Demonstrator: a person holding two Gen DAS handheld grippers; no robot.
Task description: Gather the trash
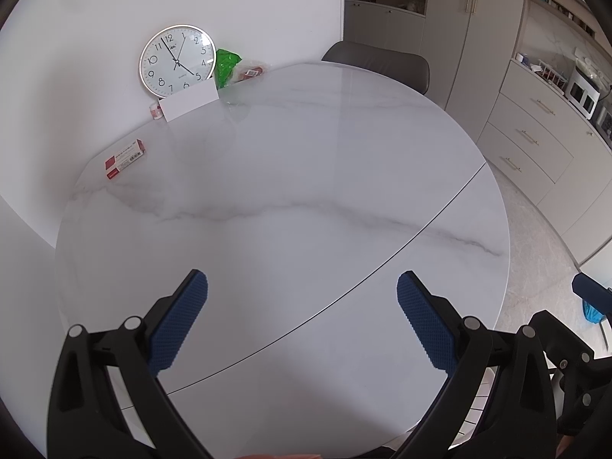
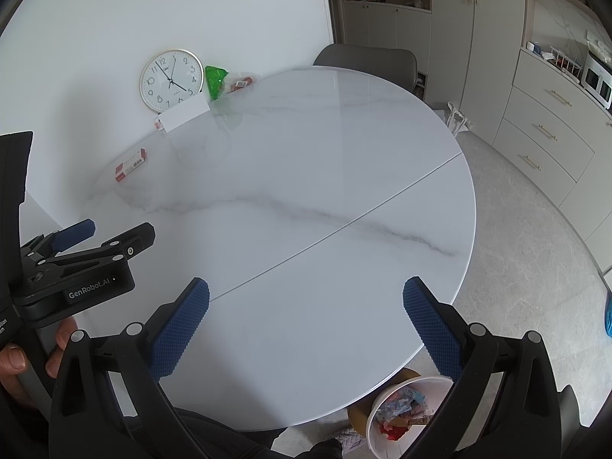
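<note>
A white bin (image 2: 376,413) with several colourful wrappers inside stands on the floor below the table's near edge, seen in the right wrist view. My left gripper (image 1: 302,315) is open and empty above the near part of the round white marble table (image 1: 306,176). My right gripper (image 2: 306,319) is open and empty above the same table (image 2: 306,176). The left gripper also shows at the left of the right wrist view (image 2: 111,235). A red and white box (image 1: 125,158) (image 2: 132,163) lies at the table's far left. A green wrapper (image 1: 226,65) (image 2: 215,79) and a red packet (image 1: 250,72) (image 2: 240,81) lie by the wall.
A round clock (image 1: 176,62) (image 2: 171,80) leans on the wall with a white card (image 1: 188,101) (image 2: 185,114) in front. A grey chair (image 1: 376,63) (image 2: 367,61) stands at the far side. Cabinets and drawers (image 1: 535,137) line the right. A blue bag (image 1: 591,311) lies on the floor.
</note>
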